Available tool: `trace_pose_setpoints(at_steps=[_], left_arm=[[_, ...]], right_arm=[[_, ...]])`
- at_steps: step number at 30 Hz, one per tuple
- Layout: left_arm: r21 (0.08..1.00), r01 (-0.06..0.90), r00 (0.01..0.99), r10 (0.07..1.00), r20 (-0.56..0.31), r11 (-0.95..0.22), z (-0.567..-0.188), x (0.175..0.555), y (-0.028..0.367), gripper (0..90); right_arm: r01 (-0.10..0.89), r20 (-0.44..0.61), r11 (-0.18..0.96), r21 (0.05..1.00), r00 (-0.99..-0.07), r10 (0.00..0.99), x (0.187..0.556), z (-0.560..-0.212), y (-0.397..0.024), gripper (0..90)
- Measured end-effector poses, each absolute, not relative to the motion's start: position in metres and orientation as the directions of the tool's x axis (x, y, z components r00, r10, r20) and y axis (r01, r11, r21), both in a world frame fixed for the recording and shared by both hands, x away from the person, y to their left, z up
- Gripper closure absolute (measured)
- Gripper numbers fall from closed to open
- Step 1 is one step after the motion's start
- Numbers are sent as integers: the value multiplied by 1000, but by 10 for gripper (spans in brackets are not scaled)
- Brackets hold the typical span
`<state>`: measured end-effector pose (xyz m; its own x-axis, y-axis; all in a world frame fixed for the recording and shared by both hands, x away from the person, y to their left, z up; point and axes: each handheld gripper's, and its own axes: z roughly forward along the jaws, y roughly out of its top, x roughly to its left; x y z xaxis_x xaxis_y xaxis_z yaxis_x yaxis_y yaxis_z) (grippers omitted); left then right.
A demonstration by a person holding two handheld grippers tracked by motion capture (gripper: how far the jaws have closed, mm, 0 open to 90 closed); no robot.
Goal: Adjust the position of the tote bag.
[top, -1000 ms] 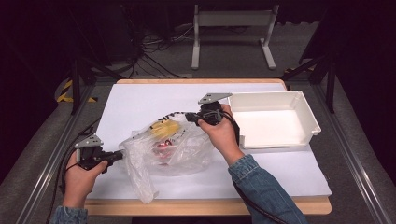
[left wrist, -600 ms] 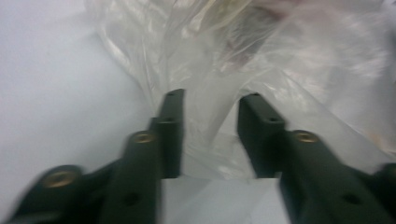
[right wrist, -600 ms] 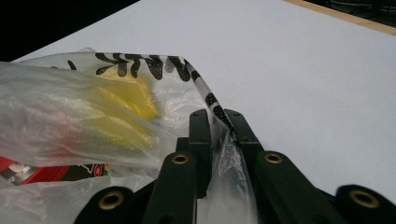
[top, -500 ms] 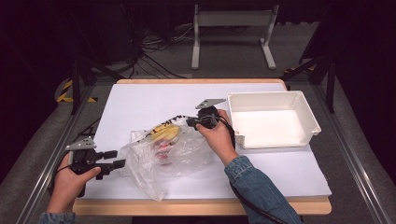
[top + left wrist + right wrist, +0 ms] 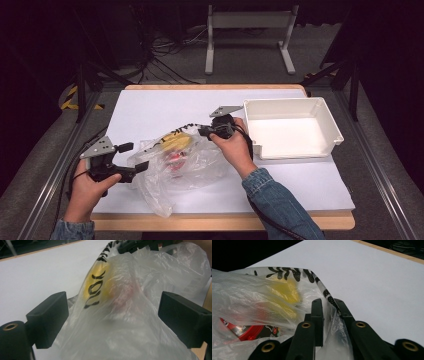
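Observation:
A clear plastic bag (image 5: pixel 192 161) with black print lies on the white sheet. It holds a yellow item (image 5: pixel 176 140) and a red item (image 5: pixel 174 160). My left gripper (image 5: pixel 132 157) is at the bag's left end. Its jaws have just been opening and now stand wide, with the bag (image 5: pixel 120 315) loose between them and not pinched. My right gripper (image 5: pixel 202 131) is shut on the bag's far rim and holds it up. In the right gripper view, my right gripper (image 5: pixel 328 305) clamps the printed edge of the bag (image 5: pixel 257 297).
A white tray (image 5: pixel 330 119) stands at the right on the white sheet (image 5: pixel 150 107), close to my right hand. The table's wooden front edge (image 5: pixel 220 221) runs just below the bag. Cables and a metal stand lie on the floor beyond the table.
My left gripper has let go of the bag's corner, opened wide and risen a little. The bag's left end has slumped. The right gripper keeps its hold and has barely moved.

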<state>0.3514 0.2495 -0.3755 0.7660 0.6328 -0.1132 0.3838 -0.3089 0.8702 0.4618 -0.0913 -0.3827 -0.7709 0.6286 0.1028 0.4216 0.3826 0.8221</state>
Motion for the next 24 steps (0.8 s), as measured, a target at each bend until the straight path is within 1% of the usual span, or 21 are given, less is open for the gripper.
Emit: trace_pose_setpoints(at_steps=[1,2,4,5,6,8,9,10,11,12,14,19,21,22,24], left_arm=[[863,386,772,626,-110,-324,-376,353,246,108],[851,398,778,618,-116,-342,-377,355,244,145],[829,422,781,612,-126,-368,-380,358,240,295],[818,427,785,607,-124,-385,-381,360,240,404],[815,435,782,609,-130,-384,-381,362,240,551],[810,449,774,618,-141,-377,-382,365,242,742],[810,460,764,627,-152,-363,-383,368,244,831],[815,462,752,642,-152,-349,-383,371,246,881],[820,467,743,649,-162,-330,-383,373,247,891],[826,474,732,658,-177,-304,-383,375,248,893],[837,470,724,665,-184,-280,-383,380,250,895],[841,483,709,673,-213,-243,-385,387,253,896],[838,492,707,670,-227,-236,-385,388,252,896],[838,495,706,669,-233,-230,-385,389,252,896],[839,494,705,669,-235,-226,-385,389,252,895]], right_arm=[[418,101,382,824,-773,626,462,-382,-91,796],[416,102,380,826,-774,625,461,-381,-91,795],[412,102,378,829,-776,622,460,-380,-92,791],[408,100,376,832,-777,621,460,-380,-92,786],[402,98,373,836,-779,620,460,-379,-92,773],[397,95,371,839,-779,620,460,-379,-93,745],[397,98,368,841,-780,618,460,-378,-93,714],[393,98,362,845,-780,618,460,-378,-92,649],[384,96,355,852,-782,616,460,-377,-92,555],[373,94,343,862,-783,615,459,-376,-92,486],[344,83,326,880,-789,609,456,-370,-92,410],[264,49,310,913,-827,560,439,-346,-93,373],[218,19,306,927,-842,540,426,-334,-91,357],[205,17,302,931,-851,525,420,-330,-90,360],[181,5,326,928,-881,473,409,-324,-84,403]])
